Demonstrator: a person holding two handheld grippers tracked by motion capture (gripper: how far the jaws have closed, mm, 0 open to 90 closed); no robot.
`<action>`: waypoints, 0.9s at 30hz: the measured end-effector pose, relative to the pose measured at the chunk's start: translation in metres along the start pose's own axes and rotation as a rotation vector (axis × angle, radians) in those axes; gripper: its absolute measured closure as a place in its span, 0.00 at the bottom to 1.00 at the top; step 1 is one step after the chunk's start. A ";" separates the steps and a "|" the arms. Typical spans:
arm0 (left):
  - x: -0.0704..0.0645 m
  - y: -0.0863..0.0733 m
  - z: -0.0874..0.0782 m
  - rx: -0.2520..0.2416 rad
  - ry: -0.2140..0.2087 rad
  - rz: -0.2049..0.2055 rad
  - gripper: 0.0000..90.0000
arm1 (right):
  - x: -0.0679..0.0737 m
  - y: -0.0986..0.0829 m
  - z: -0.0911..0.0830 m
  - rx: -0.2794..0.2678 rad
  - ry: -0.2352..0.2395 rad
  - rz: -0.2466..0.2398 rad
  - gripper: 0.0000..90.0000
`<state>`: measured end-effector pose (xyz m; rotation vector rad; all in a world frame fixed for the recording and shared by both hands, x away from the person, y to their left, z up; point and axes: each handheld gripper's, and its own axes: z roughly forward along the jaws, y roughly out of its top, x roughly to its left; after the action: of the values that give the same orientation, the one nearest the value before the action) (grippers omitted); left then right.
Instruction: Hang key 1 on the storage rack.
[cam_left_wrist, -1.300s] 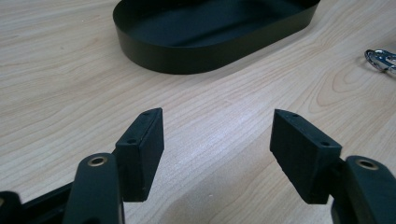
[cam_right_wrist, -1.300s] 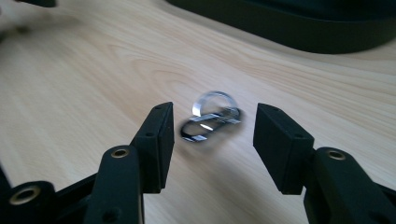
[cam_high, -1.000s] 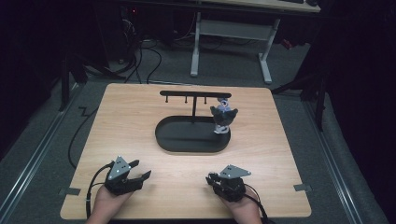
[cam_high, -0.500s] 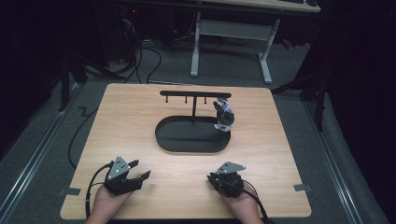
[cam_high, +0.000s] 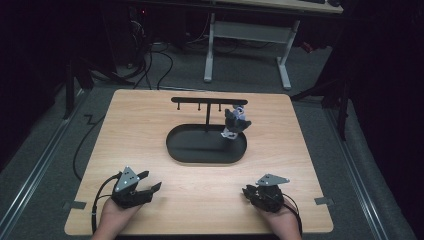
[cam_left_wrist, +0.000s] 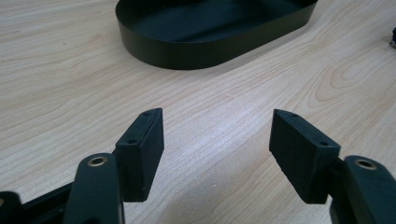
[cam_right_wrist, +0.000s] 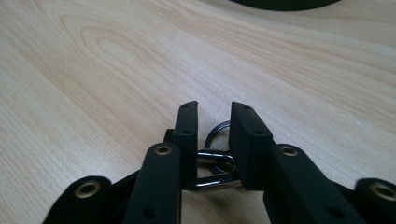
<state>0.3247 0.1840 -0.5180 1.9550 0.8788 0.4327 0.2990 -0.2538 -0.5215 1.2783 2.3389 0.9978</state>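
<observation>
My right gripper (cam_right_wrist: 212, 116) clamps a metal clip (cam_right_wrist: 215, 164); left gripper (cam_left_wrist: 217, 140) gapes, both near the black tray (cam_high: 175, 150), bare wood between.

Your left gripper (cam_high: 141, 188) black with a grey three-cornered plate on top, black cable trailing at your wrist, your right gripper (cam_high: 256, 192) likewise plated and cabled, flat rectangular black jaws with small screw holes, brass-ringed pivots, bare hands.

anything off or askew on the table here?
Nothing spilled or damaged. One oddity: the small grey-and-black keychain figure hangs off the right end of the black hook stand, tilted over the oval tray's rim. The right gripper is shut on a metal clip and ring; the left gripper is open.
</observation>
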 end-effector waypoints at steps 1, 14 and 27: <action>0.000 0.000 0.000 0.000 0.000 0.000 0.40 | 0.000 0.000 0.000 0.000 0.000 0.000 0.80; -0.001 0.001 -0.001 -0.003 -0.003 0.008 0.40 | 0.036 0.001 -0.001 0.016 0.027 -0.088 0.81; -0.001 0.002 -0.001 -0.004 -0.004 0.008 0.40 | 0.016 -0.018 -0.019 0.034 -0.030 -0.016 0.81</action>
<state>0.3243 0.1836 -0.5162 1.9553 0.8670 0.4345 0.2683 -0.2550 -0.5193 1.2759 2.3498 0.9313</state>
